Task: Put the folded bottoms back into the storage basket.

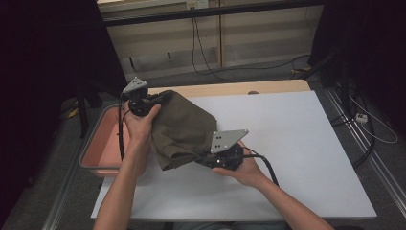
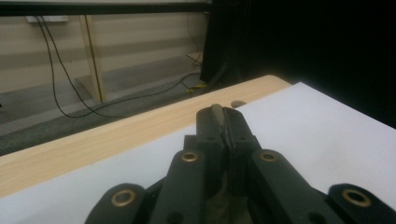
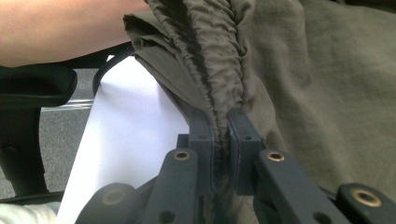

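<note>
1. At the left half of the white table top (image 1: 297, 158), an olive-green garment (image 1: 184, 127) hangs and bunches between the two grippers, partly lifted off the surface, lower edge touching the table.
2. Left gripper (image 1: 158, 99), at the far-left corner: jaws clamped together on a thin edge of the cloth; in the left gripper view a sliver of fabric shows pinched at the tips (image 2: 218, 116).
3. Right gripper (image 1: 203, 157), nearer the person: jaws closed on the gathered, elastic-looking band (image 3: 219, 70) of the garment; the cloth runs straight into the pinch.
4. Step in hand, as I read it: spreading or lifting the garment to lay it flat or fold it.
5. To do it well: keep both pinches tight, pull the hands apart evenly so the band goes taut, lift enough that the loose body clears the table and unbunches, then lower it flat onto the white area.
6. Risk: a thin hold on the left could slip if tugged hard; move both hands together.
7. Look of the garment: dull olive, matte woven cloth, heavily creased, ruched at the band, soft and floppy.
8. A pinkish bin (image 1: 98, 143) sits just beside the table's left edge, under the left forearm; keep the cloth out of it.
</note>
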Tool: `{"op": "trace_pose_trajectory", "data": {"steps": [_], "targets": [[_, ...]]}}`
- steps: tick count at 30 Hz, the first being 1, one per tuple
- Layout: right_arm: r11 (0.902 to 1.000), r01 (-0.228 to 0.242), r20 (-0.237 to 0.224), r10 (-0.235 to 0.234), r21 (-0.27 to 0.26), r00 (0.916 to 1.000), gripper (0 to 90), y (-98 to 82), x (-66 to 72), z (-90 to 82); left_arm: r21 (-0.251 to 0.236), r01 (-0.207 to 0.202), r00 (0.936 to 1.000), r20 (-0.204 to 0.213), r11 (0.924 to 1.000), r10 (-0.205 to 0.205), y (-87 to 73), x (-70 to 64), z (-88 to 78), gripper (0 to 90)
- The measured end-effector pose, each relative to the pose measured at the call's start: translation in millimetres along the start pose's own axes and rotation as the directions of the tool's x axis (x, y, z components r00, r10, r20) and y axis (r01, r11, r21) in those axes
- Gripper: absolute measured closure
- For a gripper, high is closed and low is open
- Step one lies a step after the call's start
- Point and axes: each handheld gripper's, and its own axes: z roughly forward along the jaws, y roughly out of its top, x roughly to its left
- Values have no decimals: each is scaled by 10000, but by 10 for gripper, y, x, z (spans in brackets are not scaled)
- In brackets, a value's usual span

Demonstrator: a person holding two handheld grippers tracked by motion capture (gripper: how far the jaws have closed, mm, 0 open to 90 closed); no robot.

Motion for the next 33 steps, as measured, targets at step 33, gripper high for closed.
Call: {"op": "trace_pose_trajectory", "data": {"steps": [33], "targets": [[9973, 509, -376, -529, -534, 9979, 829, 557, -37, 463, -1035, 231, 9940, -1044, 9944, -339, 307, 391, -680, 871]]}}
